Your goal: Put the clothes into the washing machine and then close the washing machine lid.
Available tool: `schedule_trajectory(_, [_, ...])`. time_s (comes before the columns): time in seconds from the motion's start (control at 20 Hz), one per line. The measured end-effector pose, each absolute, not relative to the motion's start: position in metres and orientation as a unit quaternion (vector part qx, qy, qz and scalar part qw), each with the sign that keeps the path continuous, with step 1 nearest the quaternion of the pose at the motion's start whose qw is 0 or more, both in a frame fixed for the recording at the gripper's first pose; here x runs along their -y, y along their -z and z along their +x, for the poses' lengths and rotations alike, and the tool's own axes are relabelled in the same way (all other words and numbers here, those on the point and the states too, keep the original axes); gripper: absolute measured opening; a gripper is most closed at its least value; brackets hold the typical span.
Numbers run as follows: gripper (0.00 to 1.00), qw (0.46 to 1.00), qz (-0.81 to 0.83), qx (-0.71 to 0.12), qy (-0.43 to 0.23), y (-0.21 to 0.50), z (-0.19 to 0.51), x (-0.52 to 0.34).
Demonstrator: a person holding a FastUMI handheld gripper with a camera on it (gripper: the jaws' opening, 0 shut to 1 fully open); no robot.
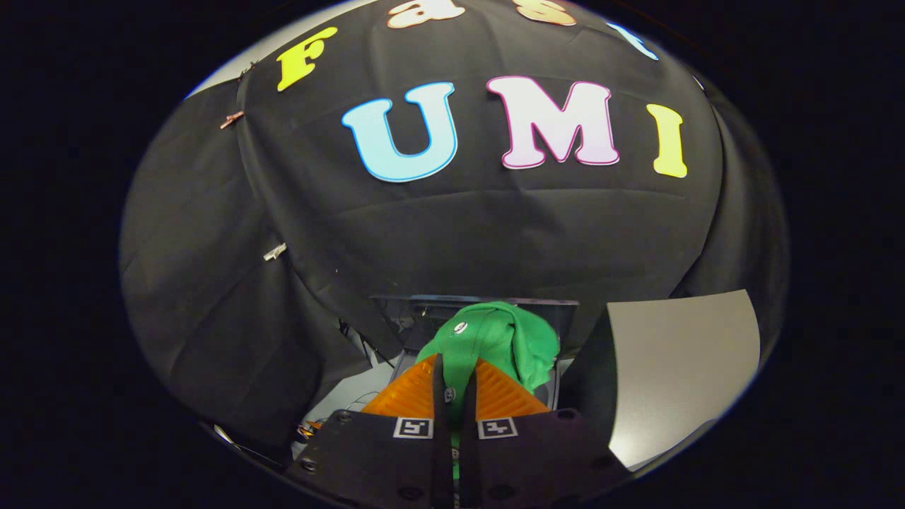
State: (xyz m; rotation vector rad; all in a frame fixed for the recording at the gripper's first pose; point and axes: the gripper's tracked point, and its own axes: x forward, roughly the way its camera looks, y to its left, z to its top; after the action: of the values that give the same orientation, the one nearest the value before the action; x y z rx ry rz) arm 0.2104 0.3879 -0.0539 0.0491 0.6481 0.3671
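Green cloth (pixel 505 339) is pinched between the gripper's (pixel 457 385) nearly closed fingers, bunching up just beyond their tips. Straight ahead, on the far side of it, lies the washing machine's dark opening (pixel 424 311), so the move looks to be forward.

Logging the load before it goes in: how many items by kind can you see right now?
Green garment, pinched between the gripper fingers: 1
Washing machine, dark, beyond it: 1
Grey board: 1
Total: 3
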Motion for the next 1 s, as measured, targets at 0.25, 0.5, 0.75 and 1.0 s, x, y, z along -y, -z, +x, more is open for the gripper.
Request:
schedule_trajectory(0.25, [0.08, 0.923, 0.013, -0.339, -0.181, 0.111, 0.218, -0.418])
schedule_trajectory(0.5, [0.08, 0.917, -0.014, -0.368, -0.156, 0.179, 0.230, -0.419])
schedule_trajectory(0.75, [0.08, 0.912, -0.021, -0.387, -0.138, 0.243, 0.244, -0.412])
schedule_trajectory(1.0, [0.08, 0.904, -0.033, -0.404, -0.133, 0.294, 0.253, -0.407])
